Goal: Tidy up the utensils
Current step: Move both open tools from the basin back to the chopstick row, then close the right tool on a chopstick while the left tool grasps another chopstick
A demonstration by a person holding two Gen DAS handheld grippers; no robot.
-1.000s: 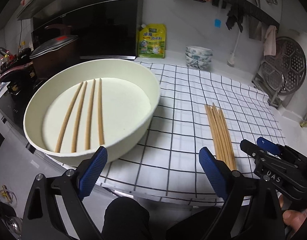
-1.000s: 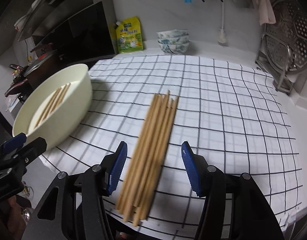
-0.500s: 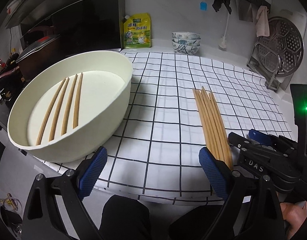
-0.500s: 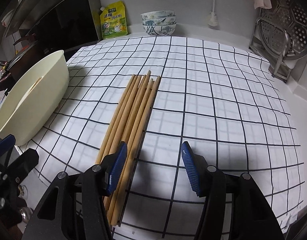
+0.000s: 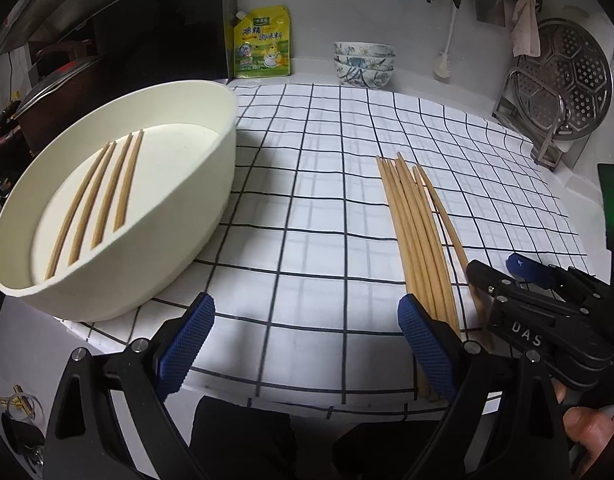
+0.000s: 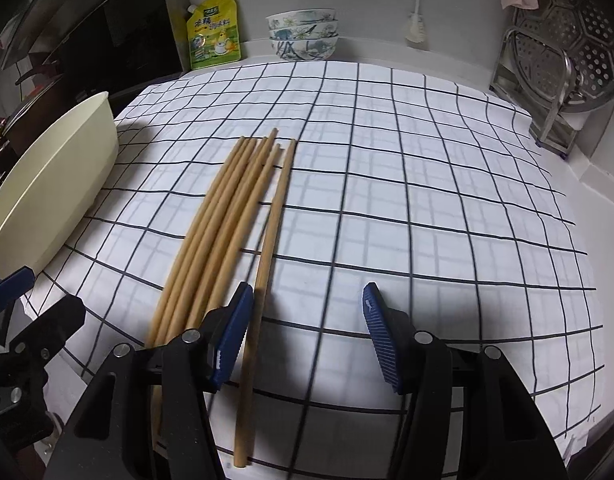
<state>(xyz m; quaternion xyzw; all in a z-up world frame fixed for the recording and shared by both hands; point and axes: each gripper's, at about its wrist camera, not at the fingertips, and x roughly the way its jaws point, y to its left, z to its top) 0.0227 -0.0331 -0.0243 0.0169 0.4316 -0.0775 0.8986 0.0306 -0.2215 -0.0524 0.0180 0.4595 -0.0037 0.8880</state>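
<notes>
Several wooden chopsticks (image 5: 103,200) lie side by side in a cream oval basin (image 5: 211,184) at the left. A loose bundle of chopsticks (image 6: 223,220) rests on the checked cloth (image 6: 407,184). One chopstick (image 6: 273,224) lies slightly apart on the bundle's right. My right gripper (image 6: 307,332) is open and low over the near ends. That single chopstick runs between its fingers, close to the left pad, and the others pass outside. My left gripper (image 5: 305,344) is open with nothing in it, over bare cloth between basin and bundle (image 5: 415,232). The right gripper (image 5: 507,274) shows at its right.
A yellow pouch (image 5: 263,44) and stacked patterned bowls (image 5: 363,62) stand at the back wall. A metal steamer plate on a rack (image 5: 563,84) stands back right. A dark pot and stove (image 5: 59,76) lie beyond the basin. The cloth's near edge hangs at the counter front.
Both grippers have sunk toward the cloth. The right one slid rightward across the bundle, so only the rightmost chopstick is now between its fingers; that stick lies a little apart.
</notes>
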